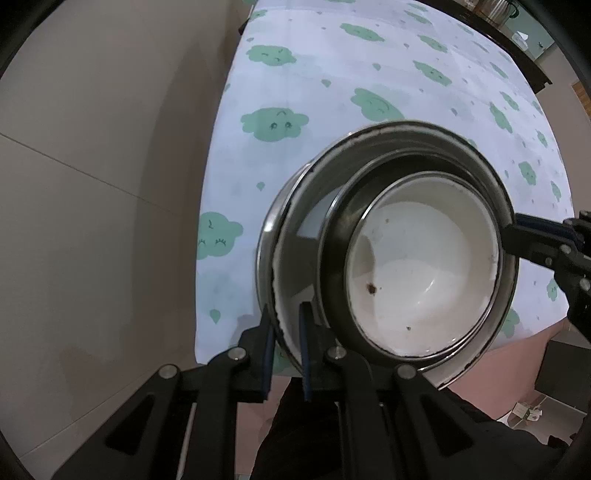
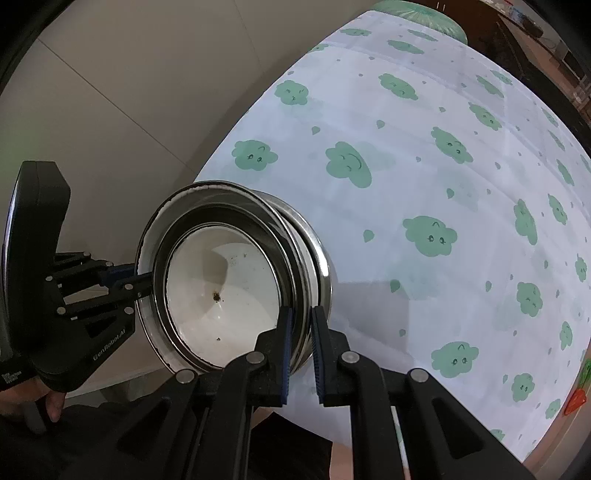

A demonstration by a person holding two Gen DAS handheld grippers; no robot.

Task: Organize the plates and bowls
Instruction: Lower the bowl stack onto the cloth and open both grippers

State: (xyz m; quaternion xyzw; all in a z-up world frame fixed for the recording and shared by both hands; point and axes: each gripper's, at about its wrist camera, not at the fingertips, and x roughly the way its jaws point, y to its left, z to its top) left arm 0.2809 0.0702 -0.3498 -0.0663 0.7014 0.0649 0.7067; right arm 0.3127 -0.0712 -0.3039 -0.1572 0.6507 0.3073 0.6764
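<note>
A nested stack of steel dishes [image 1: 306, 236] with a white bowl [image 1: 424, 280] innermost is held tilted above the near edge of the table. My left gripper [image 1: 286, 343] is shut on the stack's rim at the near left. My right gripper [image 2: 301, 332] is shut on the opposite rim; it shows in the left wrist view at the right [image 1: 517, 236]. In the right wrist view the stack [image 2: 314, 258] and white bowl [image 2: 221, 291] sit left of centre, with the left gripper [image 2: 136, 278] gripping the far rim. The bowl has small brown specks inside.
The table [image 2: 424, 129] wears a white cloth with green cloud prints. Beige tiled floor [image 1: 92, 184] lies to the left. Dark furniture [image 1: 517, 48] stands beyond the far edge. A green round object [image 2: 417, 11] sits at the table's far end.
</note>
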